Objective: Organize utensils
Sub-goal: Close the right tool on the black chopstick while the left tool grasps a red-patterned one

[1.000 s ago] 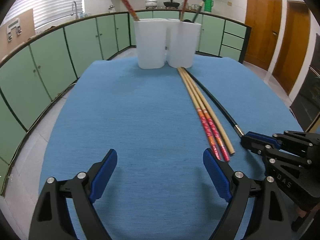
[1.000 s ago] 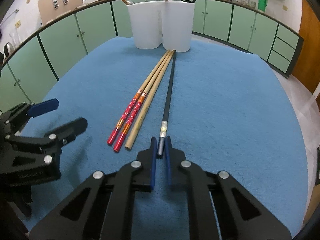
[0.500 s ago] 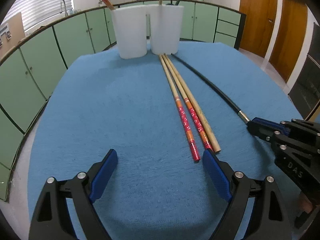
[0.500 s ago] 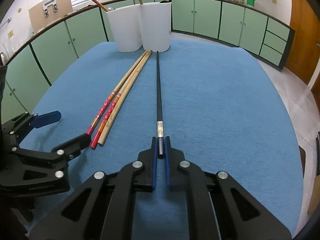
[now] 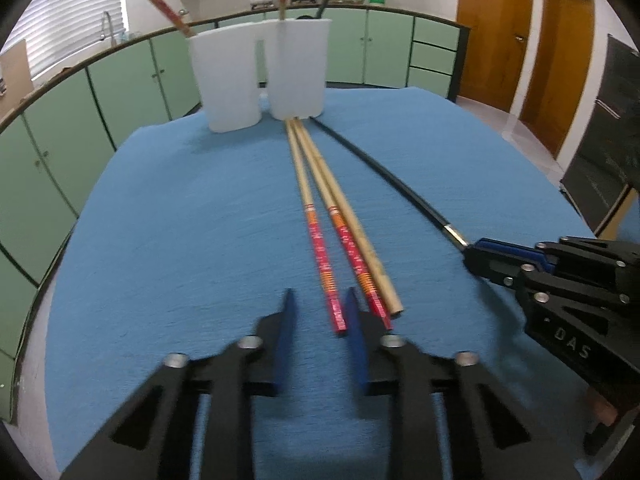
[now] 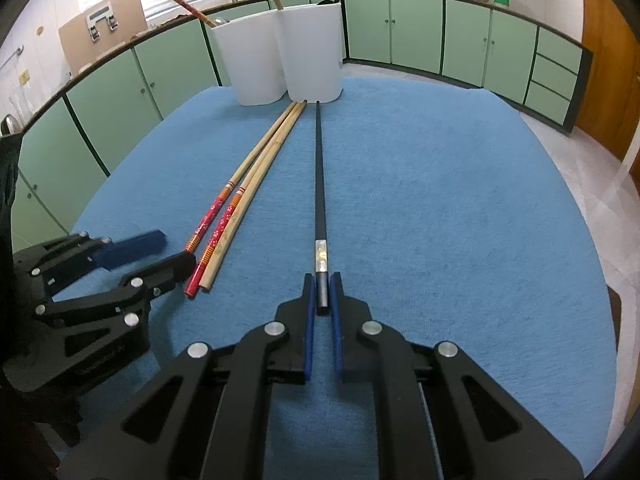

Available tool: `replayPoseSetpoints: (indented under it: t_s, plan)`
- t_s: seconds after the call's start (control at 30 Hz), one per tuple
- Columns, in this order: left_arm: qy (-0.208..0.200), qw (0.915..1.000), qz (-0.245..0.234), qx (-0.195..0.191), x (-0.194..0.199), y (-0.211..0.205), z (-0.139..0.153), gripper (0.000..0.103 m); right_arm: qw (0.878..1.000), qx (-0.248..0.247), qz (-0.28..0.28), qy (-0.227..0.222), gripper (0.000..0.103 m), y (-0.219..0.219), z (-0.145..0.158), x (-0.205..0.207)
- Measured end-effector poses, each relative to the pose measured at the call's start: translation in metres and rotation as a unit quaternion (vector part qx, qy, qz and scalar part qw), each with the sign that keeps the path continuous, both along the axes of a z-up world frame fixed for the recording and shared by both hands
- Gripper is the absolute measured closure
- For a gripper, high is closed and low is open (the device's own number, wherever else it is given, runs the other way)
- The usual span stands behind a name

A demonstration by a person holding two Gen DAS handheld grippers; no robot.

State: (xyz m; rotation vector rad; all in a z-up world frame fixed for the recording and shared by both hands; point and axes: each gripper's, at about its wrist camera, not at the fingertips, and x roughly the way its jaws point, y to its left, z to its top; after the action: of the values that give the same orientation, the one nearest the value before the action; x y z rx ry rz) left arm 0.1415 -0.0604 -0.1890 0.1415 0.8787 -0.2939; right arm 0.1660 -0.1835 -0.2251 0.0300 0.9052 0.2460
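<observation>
Your left gripper [image 5: 318,304] has narrowed from a wide spread and moved in on the red-ended bamboo chopsticks [image 5: 320,204]; its blue pads now straddle the near tip of the leftmost red-handled stick, jaws partly apart and not yet pressing it. Those three sticks lie side by side on the blue cloth-covered table [image 5: 180,220], long axes running away from you, thin ends almost touching the base of the right-hand white plastic utensil holder [image 5: 298,68], red painted ends toward you. Just to their right, the long black chopstick with a silver band [image 6: 319,184] lies flat along the same direction, tip pointing at that holder, and your right gripper [image 6: 322,294] pinches its near end between pressed-together blue pads. Both grippers sit low over the cloth, fingers aimed forward at the holders, which have a few chopsticks standing tilted inside.
</observation>
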Motion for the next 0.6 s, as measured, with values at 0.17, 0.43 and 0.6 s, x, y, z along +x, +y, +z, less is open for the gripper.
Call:
replayPoseSetpoints:
  t_s: [0.17, 0.43, 0.6]
  plan:
    - [0.0, 1.0, -0.001, -0.004, -0.002, -0.001, 0.001, 0.095, 1.0, -0.001, -0.001, 0.0, 0.096, 0.001, 0.0, 0.0]
    - [-0.015, 0.9998, 0.006, -0.011, -0.009, 0.007, 0.013, 0.097, 1.0, -0.009, 0.002, -0.005, 0.097, 0.003, 0.005, -0.004]
    - [-0.047, 0.9988, 0.009, -0.012, -0.016, 0.018, 0.038, 0.098, 1.0, -0.008, 0.0, -0.024, 0.097, -0.001, 0.021, -0.008]
